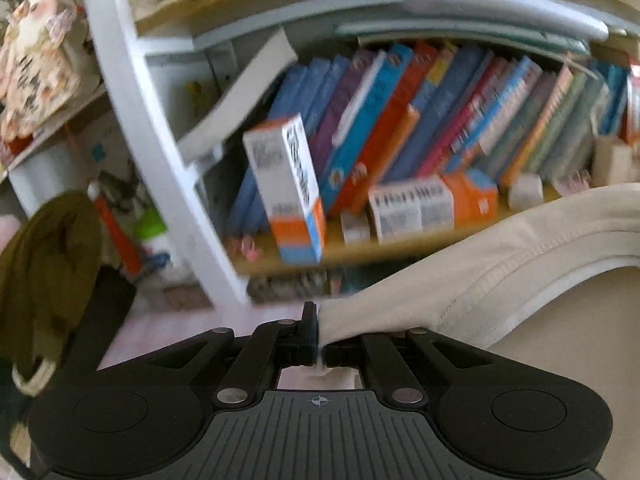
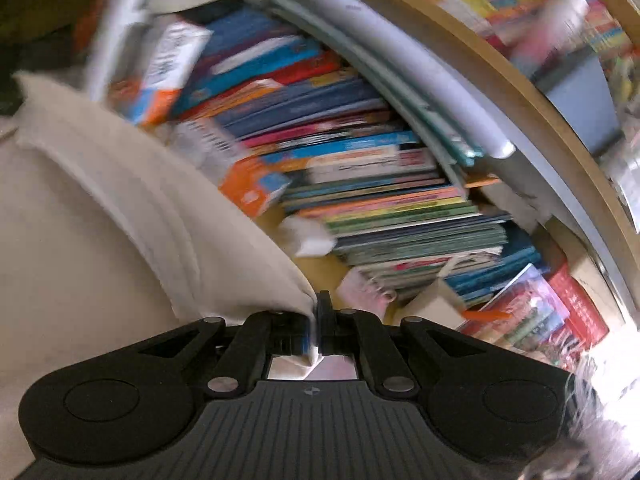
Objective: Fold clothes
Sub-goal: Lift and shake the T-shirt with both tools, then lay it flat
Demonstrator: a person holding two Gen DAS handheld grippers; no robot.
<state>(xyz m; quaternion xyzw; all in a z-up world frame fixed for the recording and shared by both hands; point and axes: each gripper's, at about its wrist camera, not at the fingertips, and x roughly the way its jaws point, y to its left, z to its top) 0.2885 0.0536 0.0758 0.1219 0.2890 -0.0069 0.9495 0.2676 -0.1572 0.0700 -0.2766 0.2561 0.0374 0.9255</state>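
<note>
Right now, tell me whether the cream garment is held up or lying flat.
Held up. The cream garment stretches between the left gripper and right gripper, each shut on a corner before the bookshelf.

Wooden shelf (image 1: 340, 250) w/ a row of leaning books (image 1: 440, 112), spines blue, red, purple, orange. In front: orange-and-white box (image 1: 288, 188) standing tilted, a second such box (image 1: 424, 206) lying flat just beside it. White frame post (image 1: 136, 120) runs along the shelf's left side. Olive-green cloth (image 1: 44, 264) hangs at far left, apart from the shelf. Pale pink surface (image 1: 192, 316) below. Right view: same books (image 2: 376, 184), all blurred, titles unreadable.
</note>
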